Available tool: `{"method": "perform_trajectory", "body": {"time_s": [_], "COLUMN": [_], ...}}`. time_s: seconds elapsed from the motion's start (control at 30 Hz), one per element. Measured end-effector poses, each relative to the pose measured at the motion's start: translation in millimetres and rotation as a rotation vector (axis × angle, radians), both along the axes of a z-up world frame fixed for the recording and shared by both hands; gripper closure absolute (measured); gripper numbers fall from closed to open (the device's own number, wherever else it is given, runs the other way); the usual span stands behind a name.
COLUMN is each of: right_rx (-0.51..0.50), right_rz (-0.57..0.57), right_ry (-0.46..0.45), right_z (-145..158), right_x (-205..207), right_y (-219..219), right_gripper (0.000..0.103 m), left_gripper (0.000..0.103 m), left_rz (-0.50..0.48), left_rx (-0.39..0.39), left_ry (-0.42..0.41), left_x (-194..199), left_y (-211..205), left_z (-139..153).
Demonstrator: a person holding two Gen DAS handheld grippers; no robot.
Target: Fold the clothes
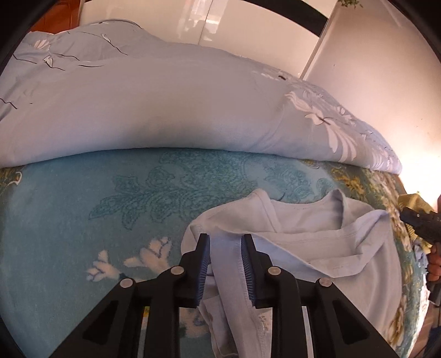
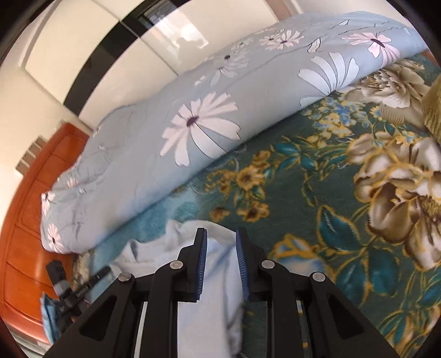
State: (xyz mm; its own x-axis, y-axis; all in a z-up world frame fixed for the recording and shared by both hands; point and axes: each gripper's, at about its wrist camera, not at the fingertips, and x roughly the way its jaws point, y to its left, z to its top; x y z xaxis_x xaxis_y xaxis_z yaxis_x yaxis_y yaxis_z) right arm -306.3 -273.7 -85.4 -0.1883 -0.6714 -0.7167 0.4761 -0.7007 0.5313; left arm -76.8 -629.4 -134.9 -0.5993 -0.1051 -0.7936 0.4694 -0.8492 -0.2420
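Note:
A pale blue T-shirt (image 1: 317, 242) lies crumpled on the teal floral blanket (image 1: 82, 220), its neckline facing the far side. My left gripper (image 1: 224, 242) is open, its jaws either side of a hemmed strip of the shirt's fabric. In the right wrist view the same shirt (image 2: 217, 275) lies bunched between the jaws of my right gripper (image 2: 220, 236), which is open, with cloth filling the gap. The right gripper also shows at the right edge of the left wrist view (image 1: 421, 223).
A folded light blue quilt with white daisies (image 1: 165, 110) lies along the far side of the bed (image 2: 165, 143). Beyond it are white glossy wardrobe doors (image 1: 248, 24). An orange wooden panel (image 2: 30, 220) is at the left.

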Motion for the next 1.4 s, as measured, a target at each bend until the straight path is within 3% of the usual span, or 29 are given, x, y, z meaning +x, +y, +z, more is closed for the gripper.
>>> {"method": "perform_trajectory", "body": {"time_s": [0.13, 0.27, 0.37, 0.53, 0.63, 0.73, 0.83, 0.87, 0.93, 1.2, 1.4], "right_rx": [0.058, 0.115, 0.143, 0.264, 0.267, 0.272, 0.285, 0.264, 0.222, 0.066, 0.158], "right_rz": [0.036, 0.069, 0.096, 0.136, 0.206, 0.286, 0.274, 0.26, 0.243, 0.177, 0.11], "right_ry": [0.044, 0.092, 0.121, 0.241, 0.283, 0.232, 0.23, 0.223, 0.22, 0.289, 0.219], "right_z": [-6, -11, -13, -10, -6, -16, -24, -24, -20, 15, -16], "right_x": [0, 0, -6, -5, 1, 4, 6, 6, 9, 13, 0], "right_y": [-6, -14, -28, -41, -44, -55, -61, -60, -59, -41, -59], "right_gripper": [0.081, 0.08, 0.073, 0.07, 0.07, 0.07, 0.07, 0.073, 0.1, 0.101, 0.101], "left_gripper": [0.077, 0.077, 0.077, 0.097, 0.098, 0.098, 0.098, 0.098, 0.098, 0.099, 0.098], "left_rz": [-0.019, -0.058, -0.08, -0.1, -0.091, -0.071, -0.051, -0.045, -0.032, 0.049, 0.1], "left_rx": [-0.068, -0.091, -0.118, -0.137, -0.13, -0.104, -0.078, -0.069, -0.053, -0.032, -0.027], "left_ry": [-0.043, -0.028, -0.057, -0.069, -0.017, 0.023, 0.062, 0.075, 0.106, 0.223, 0.065], "left_x": [-14, -21, -28, -34, -29, -24, -19, -17, -12, 1, -17], "left_y": [5, 12, 17, 22, 20, 14, 9, 7, 3, -20, -30], "left_z": [-9, -9, -13, -13, -7, -2, 2, 4, 8, 31, -4]}}
